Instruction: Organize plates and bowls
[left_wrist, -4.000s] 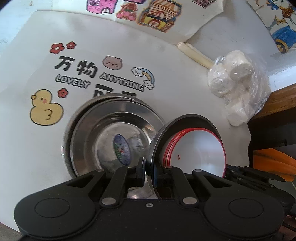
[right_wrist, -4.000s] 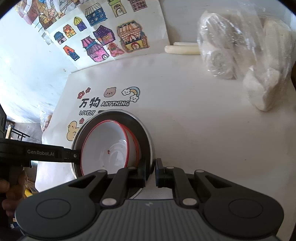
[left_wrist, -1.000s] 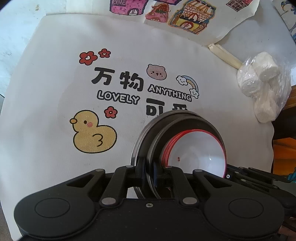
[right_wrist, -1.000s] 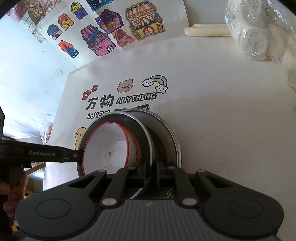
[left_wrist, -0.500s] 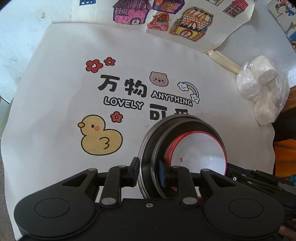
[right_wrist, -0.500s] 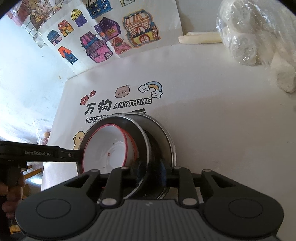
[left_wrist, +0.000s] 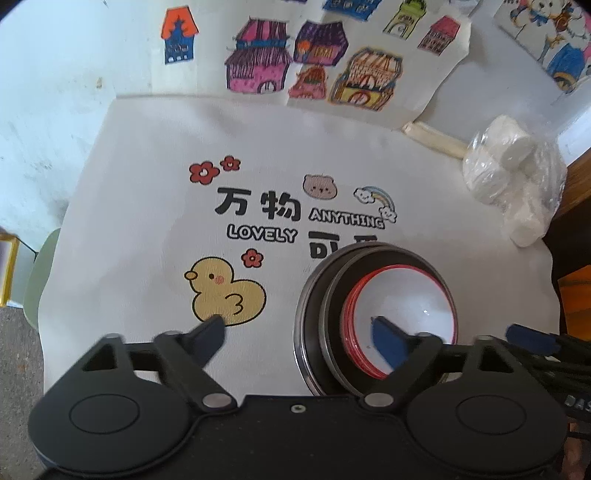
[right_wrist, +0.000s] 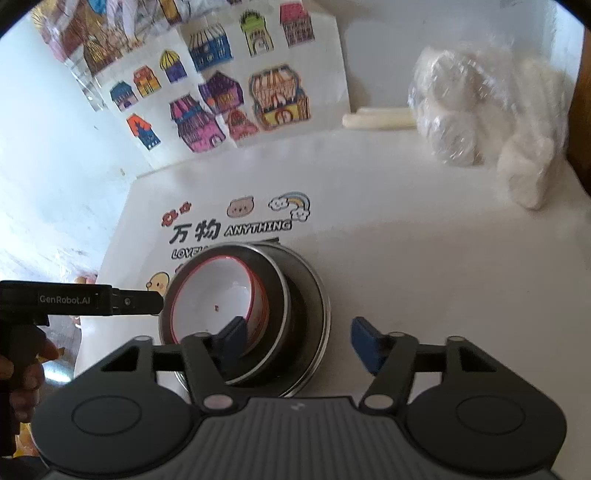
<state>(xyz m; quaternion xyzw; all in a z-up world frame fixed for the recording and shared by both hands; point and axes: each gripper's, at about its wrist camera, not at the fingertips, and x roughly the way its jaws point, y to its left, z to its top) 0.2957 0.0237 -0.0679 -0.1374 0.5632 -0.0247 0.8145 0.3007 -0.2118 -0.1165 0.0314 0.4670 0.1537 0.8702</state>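
**Nested stack of metal and enamel dishes on the printed cloth**

A wide steel plate (left_wrist: 308, 325) lies flat at the bottom, its rim showing as a bright ring on the stack's outer edge. Inside it sits a darker steel bowl (left_wrist: 332, 295), upright, set slightly off-centre. Within that rest white bowls with red rims (left_wrist: 402, 295), nested one in another; how many cannot be told. The top one shows a tiny dark speck on its floor. From the left tool the stack lies ahead and to the right, under its right finger; from the right tool, ahead and left, under its left finger.
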